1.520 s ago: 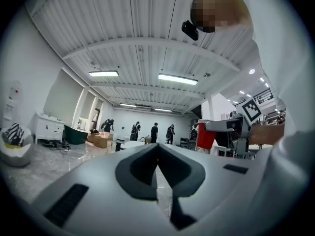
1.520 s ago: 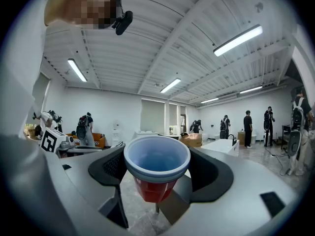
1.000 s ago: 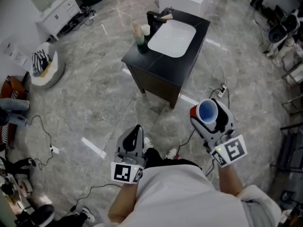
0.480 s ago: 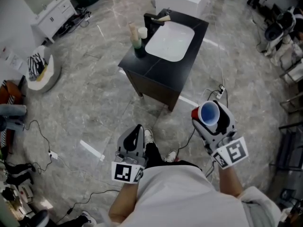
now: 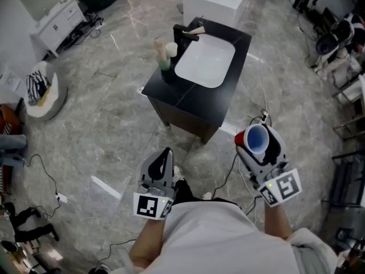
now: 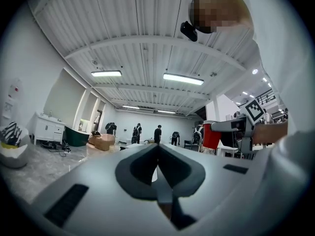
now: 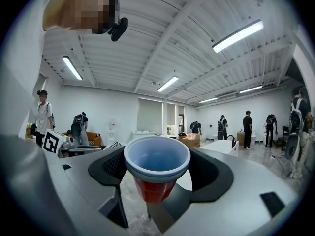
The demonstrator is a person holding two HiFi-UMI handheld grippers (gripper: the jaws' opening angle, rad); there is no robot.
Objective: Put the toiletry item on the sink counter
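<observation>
A smooth, tapered red plastic cup (image 7: 156,190) with a pale blue inside stands upright between the jaws of the right gripper (image 7: 157,173), mouth up. The grey moulded jaws, lined with dark pads, are part-way open and closed against its sides. Its rim looks doubled, and I cannot tell whether a second cup is nested inside. In the head view the cup (image 5: 255,138) is held over the floor, well apart from the black sink counter (image 5: 166,88) ahead.

The left gripper (image 6: 158,167) has its two jaws pressed together with nothing between them. In the head view it (image 5: 163,160) is held low in front of the person's white-clad body. Each gripper carries one cube with square black-and-white markers, two in all (image 5: 149,206) (image 5: 280,187).

The counter is a matt black cabinet with one glossy white, rounded-rectangular basin (image 5: 206,63) and one black angular tap (image 5: 186,31). At its rear left corner is a cluster of upright toiletry containers (image 5: 165,53), perhaps three, too small to count surely.

The floor is polished grey marble-look tile (image 5: 108,130), crossed by thin black cables (image 5: 48,158). A round white basket (image 5: 44,90) holding something striped sits at the left. Small, indistinct figures of several people (image 7: 247,128) stand far off in the gripper views.
</observation>
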